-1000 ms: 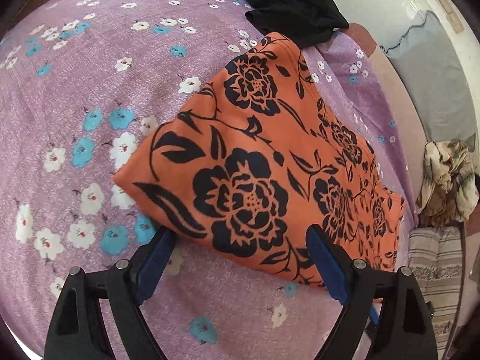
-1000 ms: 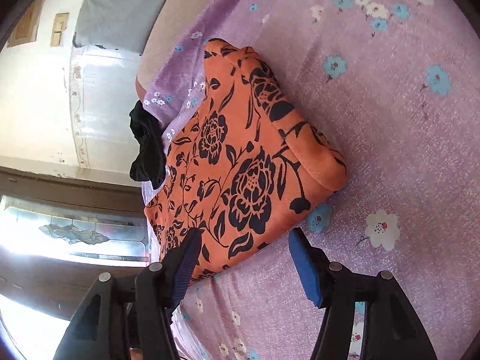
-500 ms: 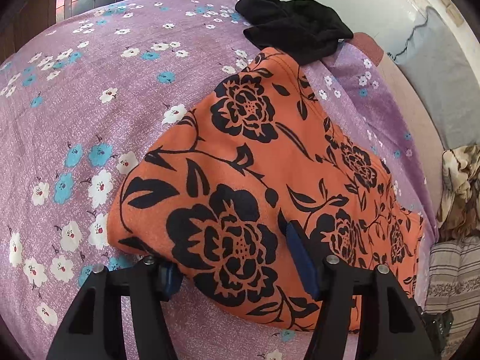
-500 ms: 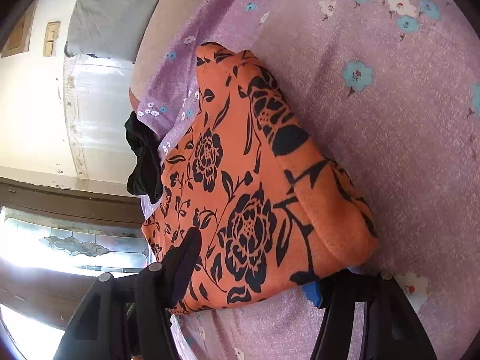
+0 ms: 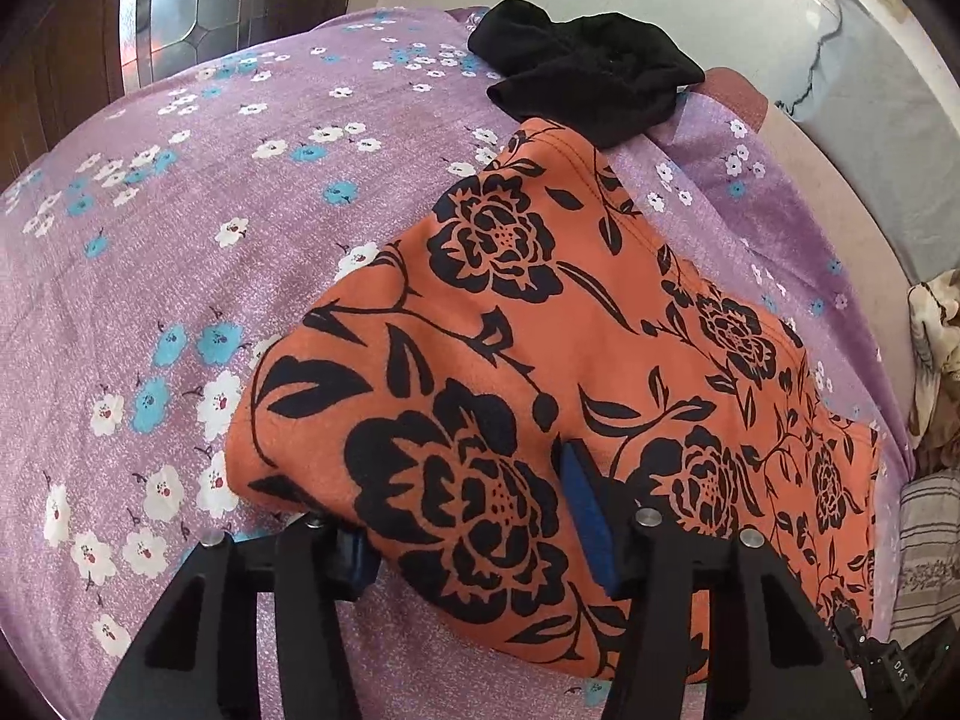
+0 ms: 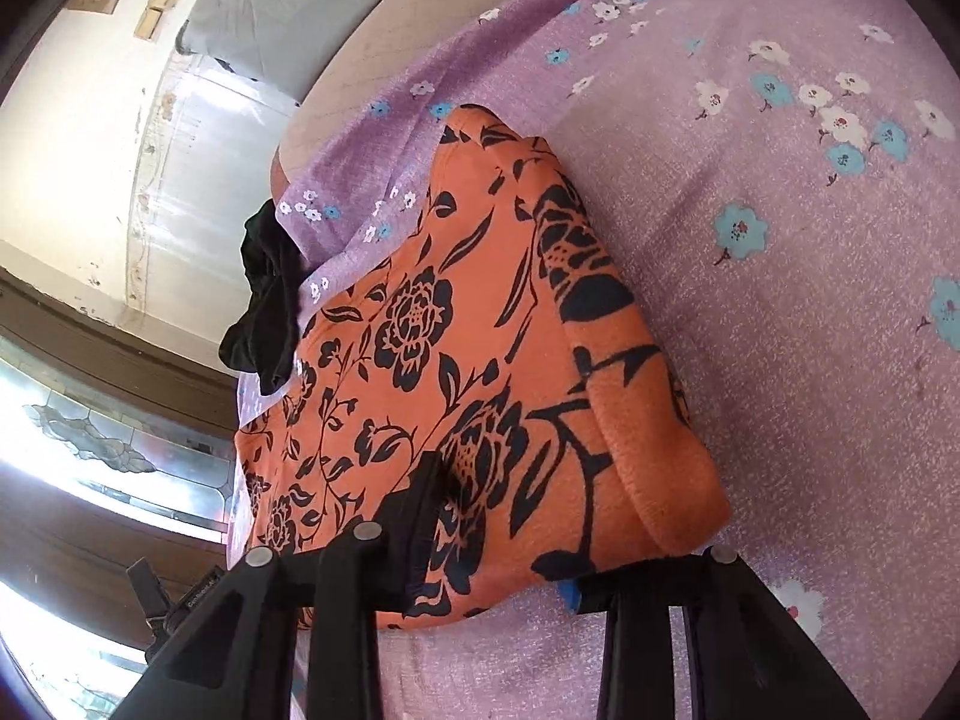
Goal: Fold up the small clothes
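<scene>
I have both hand-held grippers on the near edge of the orange garment (image 5: 540, 360), which lies folded on the bed (image 5: 180, 240), its far corner touching a black cloth (image 5: 588, 84). The left hand-held gripper (image 5: 474, 516) straddles one corner, one finger above the cloth and one beneath, part open around it. The right hand-held gripper (image 6: 510, 546) straddles the other corner the same way; I can't tell whether either is pinching yet.

My worry is the thick fold: if I close on the top layers only, the lower ones will slide out and the fold will skew. The under fingers could also catch the sheet and drag it along.

A second ago both sat wide open, short of the edge; now they are pushed over it.
</scene>
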A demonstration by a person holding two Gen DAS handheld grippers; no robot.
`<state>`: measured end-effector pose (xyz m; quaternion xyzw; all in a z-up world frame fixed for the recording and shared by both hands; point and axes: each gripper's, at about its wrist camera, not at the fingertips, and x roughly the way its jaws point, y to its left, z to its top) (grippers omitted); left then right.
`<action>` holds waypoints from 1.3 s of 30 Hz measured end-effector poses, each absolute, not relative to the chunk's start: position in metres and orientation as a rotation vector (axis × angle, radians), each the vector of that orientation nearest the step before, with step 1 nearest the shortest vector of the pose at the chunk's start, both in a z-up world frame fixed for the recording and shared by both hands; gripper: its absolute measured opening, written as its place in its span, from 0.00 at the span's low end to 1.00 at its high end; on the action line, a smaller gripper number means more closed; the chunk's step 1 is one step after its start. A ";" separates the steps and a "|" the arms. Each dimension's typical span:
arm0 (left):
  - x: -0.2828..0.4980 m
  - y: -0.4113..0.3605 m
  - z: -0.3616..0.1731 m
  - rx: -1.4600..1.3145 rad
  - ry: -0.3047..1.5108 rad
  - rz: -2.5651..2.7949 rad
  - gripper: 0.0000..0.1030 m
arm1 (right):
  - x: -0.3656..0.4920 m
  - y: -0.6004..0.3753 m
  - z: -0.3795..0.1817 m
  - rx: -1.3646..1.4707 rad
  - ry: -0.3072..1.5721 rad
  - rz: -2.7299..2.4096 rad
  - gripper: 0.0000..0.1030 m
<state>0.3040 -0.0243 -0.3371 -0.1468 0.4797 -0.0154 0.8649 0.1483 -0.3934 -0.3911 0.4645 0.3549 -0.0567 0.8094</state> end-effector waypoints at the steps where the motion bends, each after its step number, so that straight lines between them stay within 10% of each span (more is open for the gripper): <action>1: 0.304 -0.026 -0.337 -0.289 1.003 -0.027 0.54 | 0.148 -0.394 -0.394 1.000 0.768 -0.126 0.34; 39: 0.299 -0.039 -0.342 -0.022 0.961 -0.077 0.62 | 0.148 -0.400 -0.410 1.093 0.775 -0.107 0.35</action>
